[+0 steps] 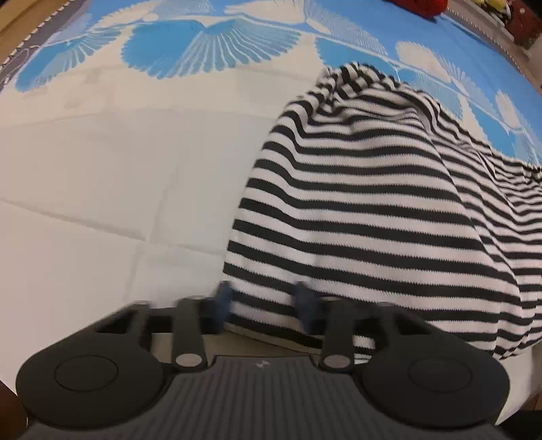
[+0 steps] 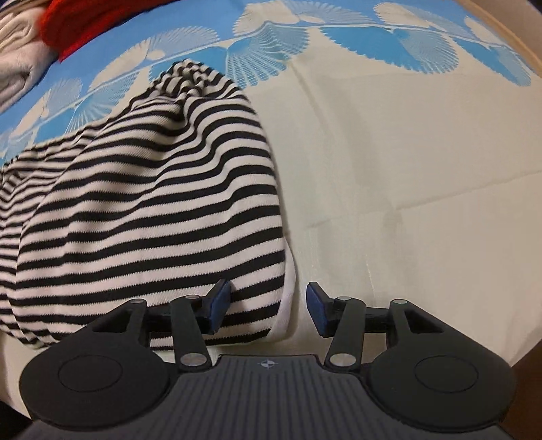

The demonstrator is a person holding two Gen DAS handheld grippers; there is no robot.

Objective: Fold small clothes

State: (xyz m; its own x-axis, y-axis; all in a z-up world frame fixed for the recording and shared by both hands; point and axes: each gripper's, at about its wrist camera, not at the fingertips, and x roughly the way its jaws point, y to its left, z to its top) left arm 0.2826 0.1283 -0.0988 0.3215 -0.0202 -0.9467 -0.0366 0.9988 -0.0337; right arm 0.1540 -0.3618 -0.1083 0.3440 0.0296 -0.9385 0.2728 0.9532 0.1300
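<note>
Left wrist view showed your left gripper (image 1: pixel 262 306) and right gripper (image 2: pixel 267 308) spread wide at the striped top (image 1: pixel 366 210)'s near corners; it looked soft and floppy, so you needed to pinch there.

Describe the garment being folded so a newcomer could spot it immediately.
Start from the bedspread, cream with a blue fan-pattern border. The striped top lies on its cream part, near edge between both open grippers. Black-and-white stripes set it apart from the red cloth and the pale pile beyond.

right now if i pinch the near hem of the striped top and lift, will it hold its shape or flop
Likely flop: the striped top already lies in soft rumples and folds. It looks like thin knit, so probably light. The open right gripper straddles its hem corner; the far end would likely drag on the bedsheet.
</note>
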